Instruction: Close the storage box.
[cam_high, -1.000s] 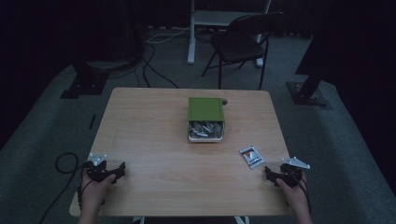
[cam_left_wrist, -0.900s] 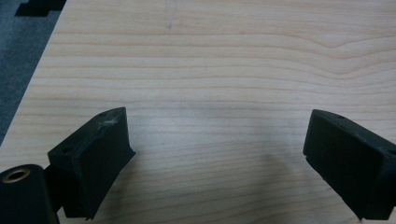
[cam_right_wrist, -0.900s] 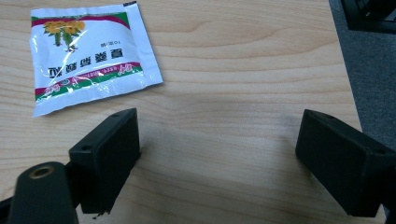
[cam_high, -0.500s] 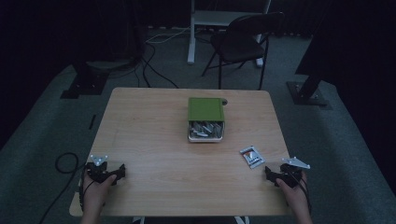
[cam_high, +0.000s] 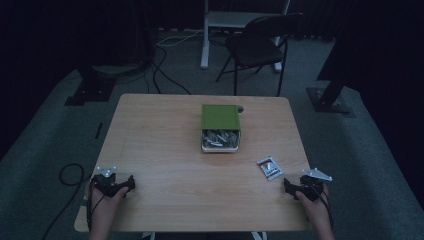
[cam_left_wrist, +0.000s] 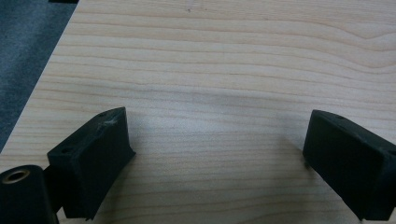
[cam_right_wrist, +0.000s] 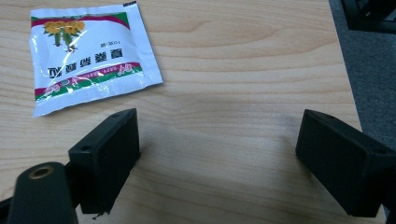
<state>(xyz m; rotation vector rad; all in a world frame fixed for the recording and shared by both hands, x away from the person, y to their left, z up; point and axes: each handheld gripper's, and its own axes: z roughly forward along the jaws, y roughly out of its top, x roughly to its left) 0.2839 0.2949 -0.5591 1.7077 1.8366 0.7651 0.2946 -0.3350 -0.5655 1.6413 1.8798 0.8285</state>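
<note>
A small white sachet (cam_right_wrist: 91, 56) with a green-and-red band and a flower print lies flat on the wooden table (cam_high: 165, 150), just ahead of the right gripper (cam_right_wrist: 217, 158) and a little to its left. It lies apart from the green box (cam_high: 220, 127) at the table's middle, whose open end faces the person and shows what look like more packets of the same kind, though the dim high view leaves that uncertain. Lying loose near the near right corner, the sachet seems set out as the one piece to be picked up, probably to join the rest in the box.

The right gripper rests low at the table's edge with its jaws spread wide and nothing between them; the sachet is near the left jaw but not touching it. The left gripper (cam_left_wrist: 217, 158) sits at the near left corner, jaws likewise spread wide over bare wood, well apart from everything, as if parked while the right does the work.

The right gripper view gives the sachet's print and its upside-down lettering, which the high view reduces to a pale patch (cam_high: 270, 167). The high view gives the layout: both hands at the near corners, the box centred, a chair (cam_high: 260, 45) beyond the table.
</note>
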